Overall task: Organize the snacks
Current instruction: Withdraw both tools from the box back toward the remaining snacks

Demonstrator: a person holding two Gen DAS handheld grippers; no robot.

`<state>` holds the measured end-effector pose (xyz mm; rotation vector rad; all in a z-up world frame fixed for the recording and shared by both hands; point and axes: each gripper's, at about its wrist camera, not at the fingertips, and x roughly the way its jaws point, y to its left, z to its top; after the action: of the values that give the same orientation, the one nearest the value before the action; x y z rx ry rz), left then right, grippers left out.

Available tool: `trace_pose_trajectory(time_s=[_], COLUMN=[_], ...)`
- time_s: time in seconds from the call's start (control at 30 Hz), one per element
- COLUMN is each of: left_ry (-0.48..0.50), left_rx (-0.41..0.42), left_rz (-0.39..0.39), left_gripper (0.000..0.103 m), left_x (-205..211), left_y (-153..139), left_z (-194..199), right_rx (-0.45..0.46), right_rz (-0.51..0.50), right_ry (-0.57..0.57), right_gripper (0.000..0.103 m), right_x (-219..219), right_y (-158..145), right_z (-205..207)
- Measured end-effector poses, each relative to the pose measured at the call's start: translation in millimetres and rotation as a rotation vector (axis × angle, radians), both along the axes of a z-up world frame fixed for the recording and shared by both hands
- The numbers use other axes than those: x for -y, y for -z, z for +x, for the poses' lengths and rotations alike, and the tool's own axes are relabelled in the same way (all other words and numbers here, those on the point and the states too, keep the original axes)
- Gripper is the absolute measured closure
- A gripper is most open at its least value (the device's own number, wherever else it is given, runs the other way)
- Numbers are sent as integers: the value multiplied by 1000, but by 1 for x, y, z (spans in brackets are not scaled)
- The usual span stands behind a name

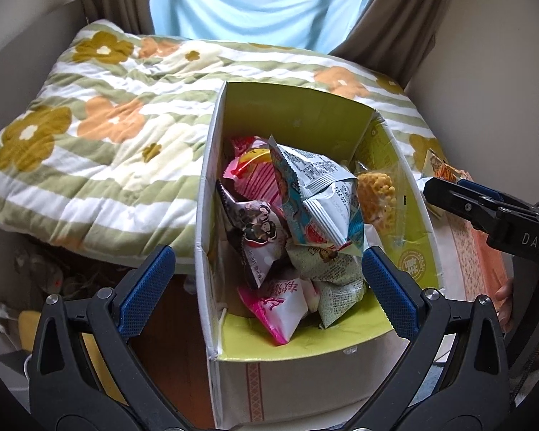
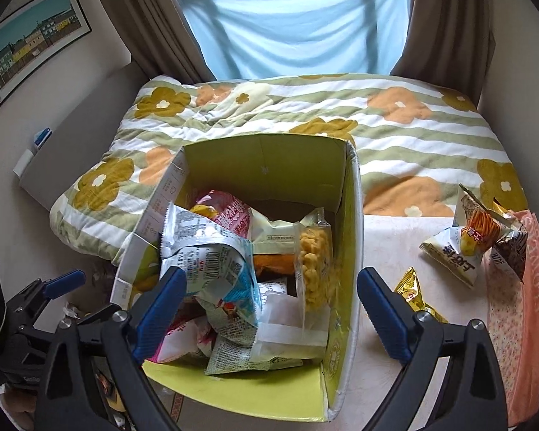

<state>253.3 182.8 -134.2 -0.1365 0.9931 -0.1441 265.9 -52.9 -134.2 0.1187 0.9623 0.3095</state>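
An open cardboard box (image 1: 294,115) with a green inside stands on the table edge, and several snack packets are piled in it. On top lie a blue-and-white packet (image 1: 316,194), a clear bag of yellow puffs (image 1: 375,194), a dark cartoon packet (image 1: 262,237) and a pink packet (image 1: 280,305). My left gripper (image 1: 269,287) hovers open over the box's near end with nothing between its pads. My right gripper (image 2: 271,310) is open above the same box (image 2: 266,165). The blue-and-white packet (image 2: 212,251) lies loose below it.
Loose packets lie on the cream table (image 2: 388,244) right of the box: a white one with orange sticks (image 2: 463,244), a gold one (image 2: 413,294) and a dark one (image 2: 514,251). A flowered quilt (image 2: 413,136) lies behind and a peach cloth (image 2: 531,287) at the far right.
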Motion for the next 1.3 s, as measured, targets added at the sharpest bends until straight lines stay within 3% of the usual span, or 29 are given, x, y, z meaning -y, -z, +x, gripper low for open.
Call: trace_pose_trajectory(time_s=[0.37,0.6,0.8,0.93,1.17,1.3], left_ry=[31,108,199,252,327,348], left_rx=[75,98,118,122,83,36], left_rz=[21,8,8,6,0,0], left_gripper=[0,0,0,0,0,0], left_x=[-1,28,82,133,229,281], left_y=[-26,-43,-57,-57,-44,-31], left_z=[-21,-15,4,19,53,74], right_rx=[65,95,104,60,30,-39], right_rz=[-9,-11,-12,9,28,94], right_ry=[41,105,190,250,358,415], right_gripper=[9,9,8,8,8,8], right_x=[2,38,95,151,250,307], right_y=[-25,-32,-33,-28,-26,-11], right_z=[-31,-43,-45,-39,-21,3])
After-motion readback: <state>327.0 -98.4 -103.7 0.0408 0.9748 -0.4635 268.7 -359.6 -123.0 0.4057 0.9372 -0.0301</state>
